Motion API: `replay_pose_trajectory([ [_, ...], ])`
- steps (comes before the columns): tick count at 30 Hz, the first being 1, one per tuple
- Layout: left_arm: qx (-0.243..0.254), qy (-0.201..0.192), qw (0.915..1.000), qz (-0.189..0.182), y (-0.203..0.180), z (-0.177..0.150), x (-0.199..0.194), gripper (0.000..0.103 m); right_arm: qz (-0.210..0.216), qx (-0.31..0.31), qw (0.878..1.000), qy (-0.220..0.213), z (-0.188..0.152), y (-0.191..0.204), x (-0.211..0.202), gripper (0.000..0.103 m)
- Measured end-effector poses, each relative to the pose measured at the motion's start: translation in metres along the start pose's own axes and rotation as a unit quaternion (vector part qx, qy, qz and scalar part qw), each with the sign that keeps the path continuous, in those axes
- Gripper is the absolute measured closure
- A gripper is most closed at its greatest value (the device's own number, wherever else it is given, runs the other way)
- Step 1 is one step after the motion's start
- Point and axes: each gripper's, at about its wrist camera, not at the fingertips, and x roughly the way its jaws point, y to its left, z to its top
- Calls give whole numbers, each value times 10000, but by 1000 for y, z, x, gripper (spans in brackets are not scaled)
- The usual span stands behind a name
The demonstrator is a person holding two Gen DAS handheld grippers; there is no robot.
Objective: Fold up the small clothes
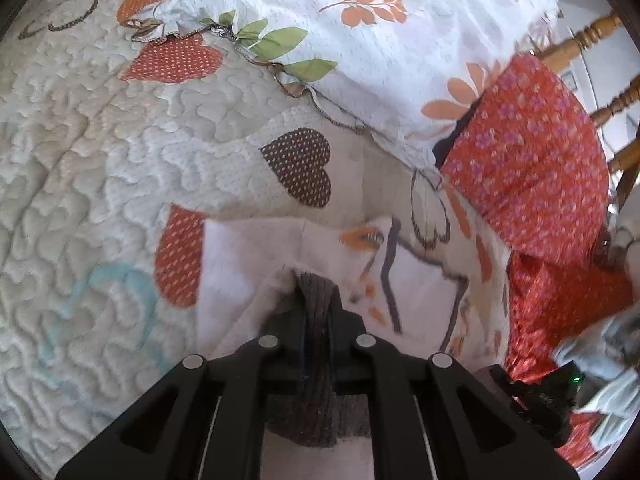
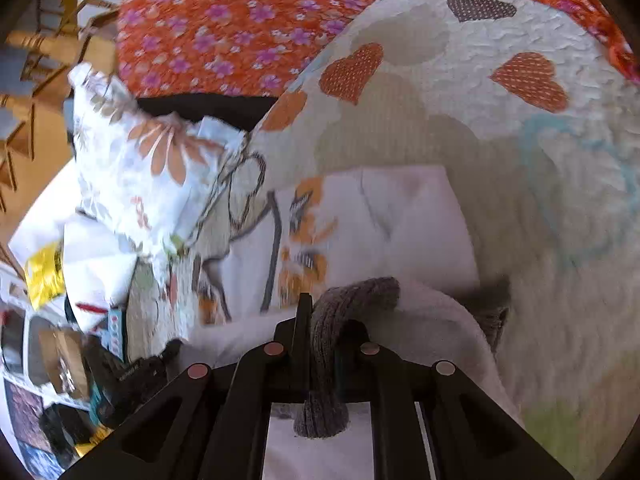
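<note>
Both grippers are clamped tight on the same little garment, a white top with an orange and grey print [image 1: 384,264] and a grey ribbed cuff [image 1: 316,320]. The left gripper [image 1: 316,292] is pinching that cuff between closed jaws, and the right gripper [image 2: 320,312] is doing likewise, with grey ribbing [image 2: 352,300] looping over its fingers. The garment is lying on the quilted bedspread with heart patches [image 1: 100,140], part of it lifted into the jaws.

The left camera is showing a floral pillow [image 1: 400,40] ahead and wooden spindles [image 1: 580,40] at the far right. The right camera is showing what the left one misses: clutter beyond the bed's edge, a yellow packet [image 2: 44,276] and papers down at the left. A red flowered cloth [image 1: 532,152] is sitting just beside the garment on one side, crowding it. The other side is giving open quilt [image 2: 560,240]. Both grippers are pointing low across the bed, close together. Both views are blurry.
</note>
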Motion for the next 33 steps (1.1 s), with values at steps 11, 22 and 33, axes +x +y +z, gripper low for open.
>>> replay_pose_trajectory([
  [11, -348, -20, 9993, -121, 13, 21, 15, 70, 93, 367, 9993, -61, 46, -16, 55, 93],
  [22, -775, -559, 9954, -47, 30, 29, -22, 35, 453, 709, 9955, -429, 54, -28, 36, 47],
  [33, 569, -458, 9954, 622, -18, 12, -29, 33, 14, 472, 9933, -1055, 55, -13, -7, 38],
])
